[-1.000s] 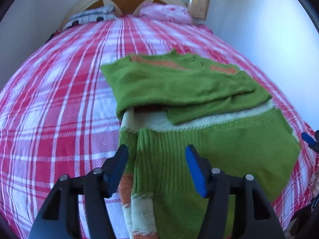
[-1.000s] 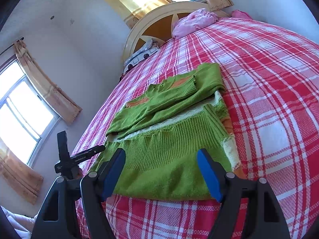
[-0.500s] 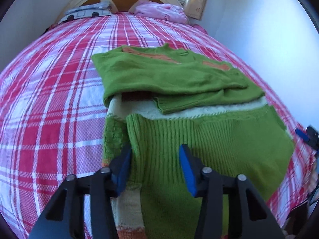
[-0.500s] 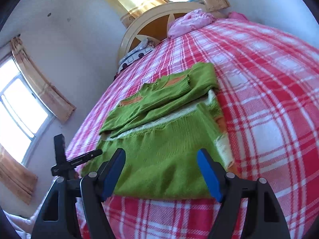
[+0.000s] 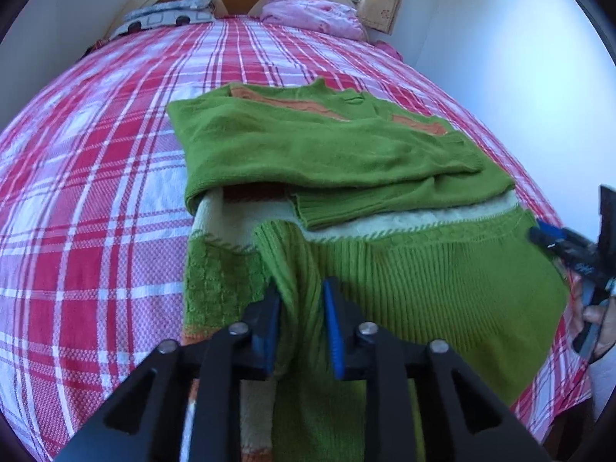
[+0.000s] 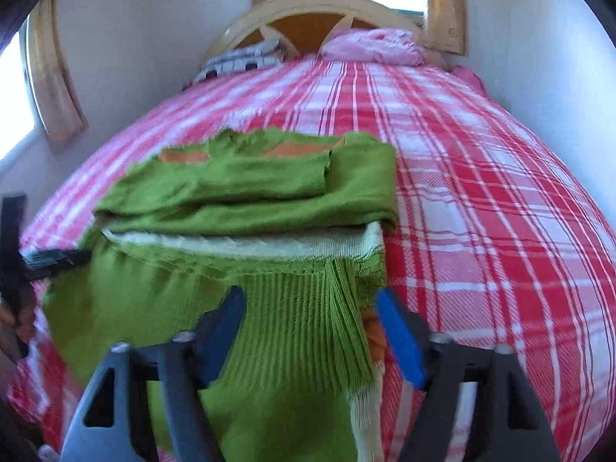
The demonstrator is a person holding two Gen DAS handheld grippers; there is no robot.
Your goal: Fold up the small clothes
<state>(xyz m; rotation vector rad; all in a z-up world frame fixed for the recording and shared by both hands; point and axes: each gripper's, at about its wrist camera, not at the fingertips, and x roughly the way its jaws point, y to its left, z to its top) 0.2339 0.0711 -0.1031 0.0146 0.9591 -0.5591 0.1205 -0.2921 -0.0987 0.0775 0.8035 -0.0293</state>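
Here the left tool (image 5: pixel 301 321) pinches the green sweater (image 5: pixel 423 292)'s ribbed hem, while the right tool (image 6: pixel 313 333) gapes wide, empty.

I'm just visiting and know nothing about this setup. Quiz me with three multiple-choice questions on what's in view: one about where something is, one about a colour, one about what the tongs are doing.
1. Where does the green sweater lie?
A. On the plaid bedspread
B. On the floor
C. Over the headboard

2. What colour are the pads on the fingers of the tongs?
A. Yellow
B. Blue
C. White

3. How do the left tongs stand against the right tongs?
A. Both wide open
B. Both clamped on the sweater
C. Left pinching the sweater's ribbed hem, right spread wide

Answers:
1 A: the sweater lies spread on the red and white checks.
2 B: blue pads show in both wrist views.
3 C: green ribbing is bunched between the left pads, while the right pads stand far apart over the hem.
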